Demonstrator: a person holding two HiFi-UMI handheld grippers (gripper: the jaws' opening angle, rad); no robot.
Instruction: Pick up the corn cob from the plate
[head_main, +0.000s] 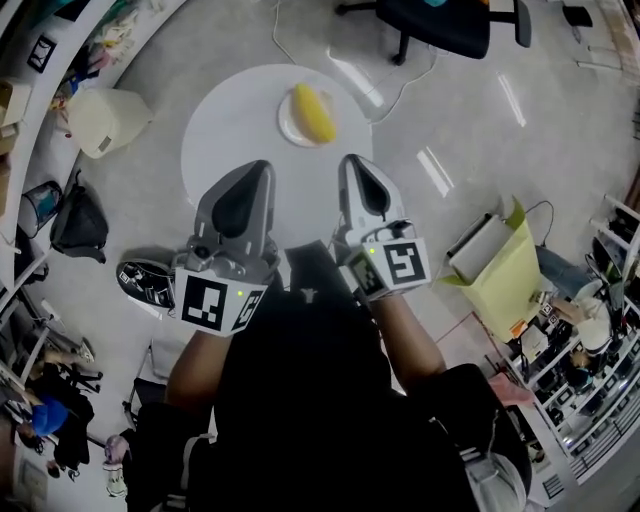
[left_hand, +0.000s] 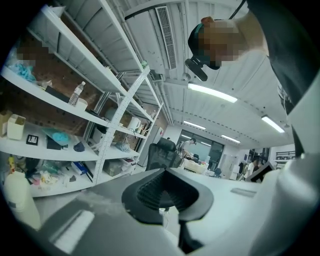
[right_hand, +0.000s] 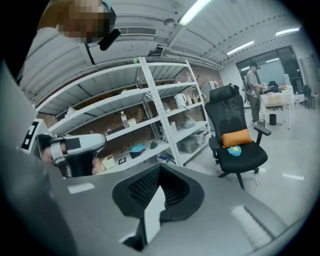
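Left gripper (head_main: 262, 168) and right gripper (head_main: 352, 162) are both clenched empty, side by side over the near edge of the round white tabletop (head_main: 228, 130). The corn cob (head_main: 314, 115) lies on its plate (head_main: 287, 122) at the far rim. Open grey floor (head_main: 480, 130) surrounds the tabletop, with an office chair (head_main: 440, 25) beyond.

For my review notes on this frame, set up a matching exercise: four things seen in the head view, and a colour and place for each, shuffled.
Things:
1. corn cob
2. plate
3. office chair
4. bag

Colour and place:
A. black, beyond the round table
B. pale yellow-green, on the floor at the right
C. yellow, lying on the plate
D. white, on the round table

Pairs: 1-C, 2-D, 3-A, 4-B
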